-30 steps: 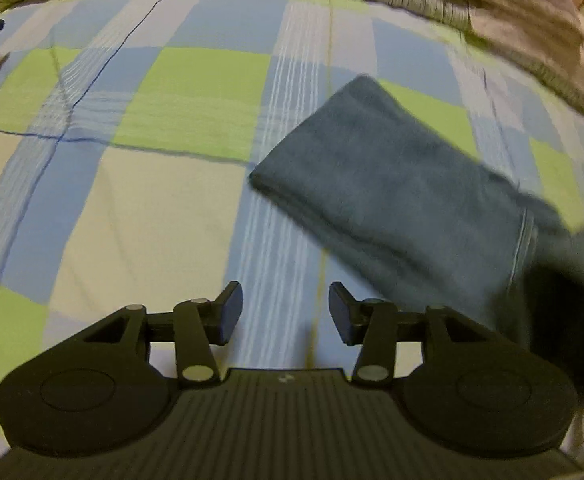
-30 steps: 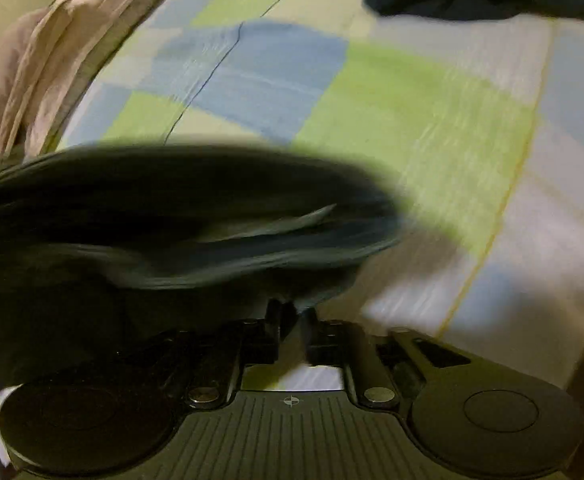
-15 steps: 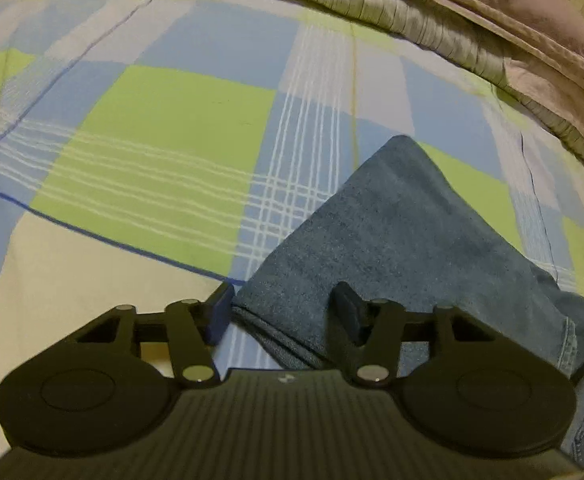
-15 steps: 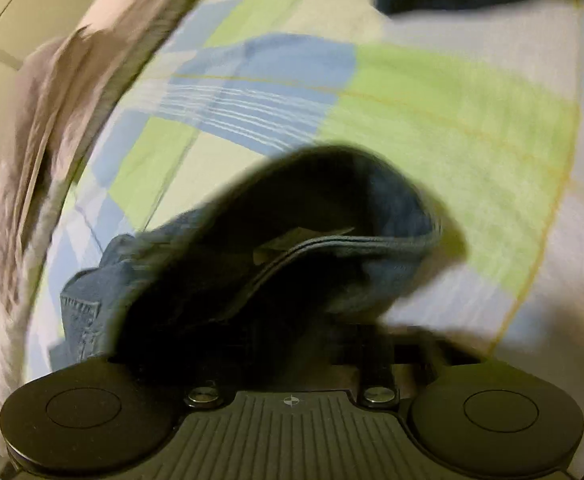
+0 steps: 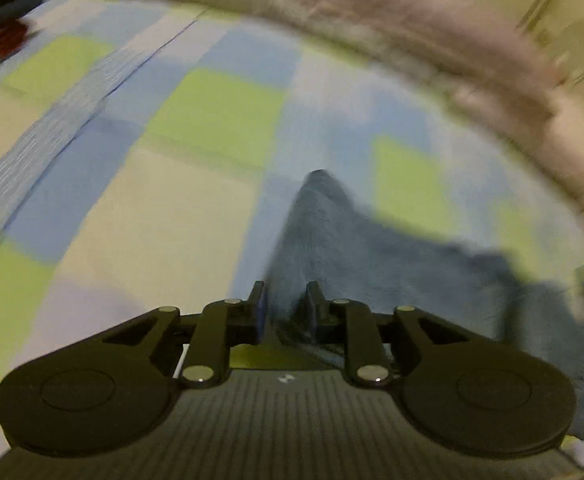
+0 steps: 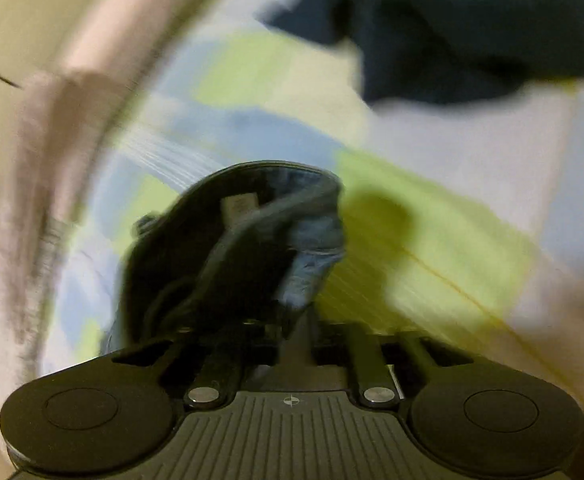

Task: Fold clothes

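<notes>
A pair of blue jeans [image 5: 351, 248] lies on the checked bedspread [image 5: 152, 208]. One narrow end of it runs down into my left gripper [image 5: 284, 304]. The jaws there are closing and the pads pinch the denim between them. In the right wrist view the waist end of the jeans [image 6: 252, 232], with its dark inside and a label showing, rises bunched from my right gripper [image 6: 299, 328]. That gripper's jaws are opening, with a narrow strip of denim between them. Cloth hides its fingertips. Both views are blurred.
A rolled pinkish quilt [image 5: 411, 28] runs along the far edge of the bed and shows again on the left [image 6: 52, 140]. A dark navy garment [image 6: 471, 40] lies further up the bedspread [image 6: 431, 240]. Red and dark clothes [image 5: 0, 40] sit at the far left.
My left gripper came over the end of the jeans and closed on it. The right gripper kept the waist end, which now stands bunched up closer in front of it. Both views swung.
</notes>
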Available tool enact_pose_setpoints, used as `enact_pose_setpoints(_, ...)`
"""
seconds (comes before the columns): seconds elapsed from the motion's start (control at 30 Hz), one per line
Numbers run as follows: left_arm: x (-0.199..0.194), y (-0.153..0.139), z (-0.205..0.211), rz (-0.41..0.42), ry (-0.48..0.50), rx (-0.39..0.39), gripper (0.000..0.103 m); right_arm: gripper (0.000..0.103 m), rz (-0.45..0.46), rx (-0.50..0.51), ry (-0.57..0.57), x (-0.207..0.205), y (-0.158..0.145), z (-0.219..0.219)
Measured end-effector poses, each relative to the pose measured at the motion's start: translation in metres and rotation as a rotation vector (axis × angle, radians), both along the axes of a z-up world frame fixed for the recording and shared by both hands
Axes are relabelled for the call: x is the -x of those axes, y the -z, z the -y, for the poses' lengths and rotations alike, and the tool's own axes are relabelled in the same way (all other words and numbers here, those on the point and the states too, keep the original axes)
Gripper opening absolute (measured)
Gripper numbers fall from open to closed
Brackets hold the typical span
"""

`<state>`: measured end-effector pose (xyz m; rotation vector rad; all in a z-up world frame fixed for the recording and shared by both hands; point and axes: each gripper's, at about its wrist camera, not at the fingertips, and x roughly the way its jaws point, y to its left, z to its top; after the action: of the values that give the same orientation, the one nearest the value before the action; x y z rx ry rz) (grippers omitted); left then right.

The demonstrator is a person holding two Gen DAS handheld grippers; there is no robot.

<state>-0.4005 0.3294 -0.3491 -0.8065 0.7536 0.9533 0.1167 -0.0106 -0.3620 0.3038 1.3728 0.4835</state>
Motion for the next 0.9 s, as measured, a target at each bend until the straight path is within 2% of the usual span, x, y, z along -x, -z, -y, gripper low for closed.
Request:
enact_pose_setpoints(0.03, 0.003, 0.003, 0.005, -0.027, -0.012, 0.003, 0.011, 0.046, -0.011, 0.006, -0.026, 0.007, 0.004, 0.002)
enact_pose_setpoints(0.1, 0.006, 0.003, 0.012, -0.012, -0.020, 0.013, 0.012, 0.046, -0.010, 0.007, -0.068, 0.025, 0.008, 0.006)
enact_pose_setpoints(0.23, 0.001, 0.000, 0.022, -0.008, 0.013, 0.013, 0.018, 0.050, -0.073, -0.121, -0.007, 0.051, 0.020, 0.029)
enact_pose_setpoints(0.27, -0.002, 0.001, 0.024, -0.006, 0.021, 0.016, 0.018, 0.064, -0.087, -0.146, 0.008, 0.056, 0.023, 0.035)
enact_pose_setpoints(0.3, -0.003, 0.002, 0.024, -0.003, 0.025, 0.023, 0.018, 0.072, -0.090, -0.149, 0.001, 0.057, 0.025, 0.037)
enact_pose_setpoints(0.33, -0.005, 0.004, 0.025, -0.001, 0.024, 0.032, 0.018, 0.075, -0.091, -0.152, -0.002, 0.058, 0.026, 0.040)
enact_pose_setpoints(0.6, -0.019, 0.008, 0.032, 0.032, 0.033, 0.074, 0.019, 0.075, -0.086, -0.238, 0.007, 0.064, 0.014, 0.066)
enact_pose_setpoints(0.73, -0.031, 0.013, 0.037, 0.019, 0.064, 0.085, 0.019, 0.075, -0.124, -0.174, -0.091, 0.072, 0.040, 0.035)
enact_pose_setpoints(0.8, -0.034, 0.015, 0.036, 0.019, 0.064, 0.092, 0.019, 0.074, -0.089, -0.156, -0.147, 0.077, 0.045, 0.017)
enact_pose_setpoints(0.83, -0.035, 0.014, 0.036, 0.022, 0.065, 0.092, 0.019, 0.043, -0.085, -0.148, -0.175, 0.078, 0.043, 0.009)
enact_pose_setpoints(0.87, -0.036, 0.013, 0.035, 0.024, 0.068, 0.089, 0.019, 0.018, -0.114, -0.139, -0.214, 0.077, 0.040, 0.002)
enact_pose_setpoints(0.9, -0.037, 0.012, 0.034, 0.025, 0.077, 0.086, 0.019, 0.018, -0.139, -0.138, -0.253, 0.076, 0.037, -0.005)
